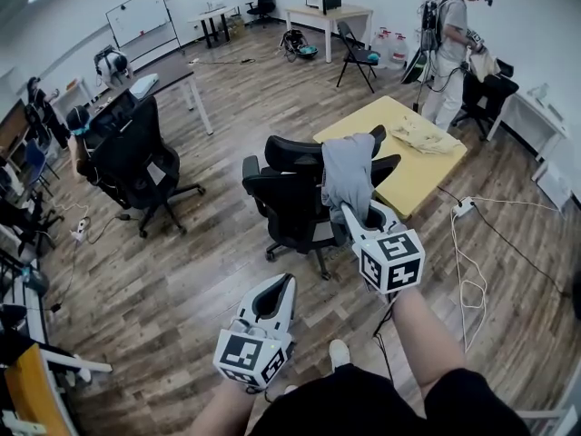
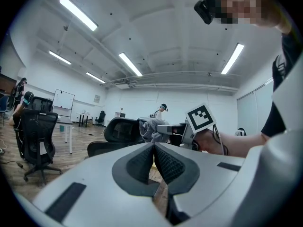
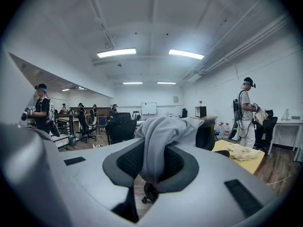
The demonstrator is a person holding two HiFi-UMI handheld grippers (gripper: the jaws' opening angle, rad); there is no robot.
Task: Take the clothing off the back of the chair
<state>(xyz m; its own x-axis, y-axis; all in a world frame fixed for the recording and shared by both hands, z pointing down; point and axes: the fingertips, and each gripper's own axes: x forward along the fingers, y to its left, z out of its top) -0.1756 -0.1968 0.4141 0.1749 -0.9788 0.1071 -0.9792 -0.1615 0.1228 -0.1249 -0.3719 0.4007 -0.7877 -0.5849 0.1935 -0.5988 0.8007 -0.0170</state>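
Observation:
A grey garment [image 1: 348, 173] hangs over the back of a black office chair [image 1: 289, 203] in the middle of the room. My right gripper [image 1: 354, 211] is at the garment's lower edge and is shut on it. In the right gripper view the grey garment [image 3: 156, 141] runs down between the two pads of the right gripper [image 3: 152, 167]. My left gripper [image 1: 287, 280] is lower and to the left, short of the chair, shut with nothing in it. In the left gripper view the pads of the left gripper [image 2: 154, 156] touch, and the chair [image 2: 120, 129] and garment [image 2: 150, 126] lie ahead.
A yellow table [image 1: 413, 180] with a pale cloth [image 1: 427, 136] stands just right of the chair. Cables [image 1: 467, 275] and a power strip [image 1: 464, 207] lie on the wooden floor at right. Another black chair [image 1: 136, 162] stands at left. A person [image 1: 449, 48] stands at the far right.

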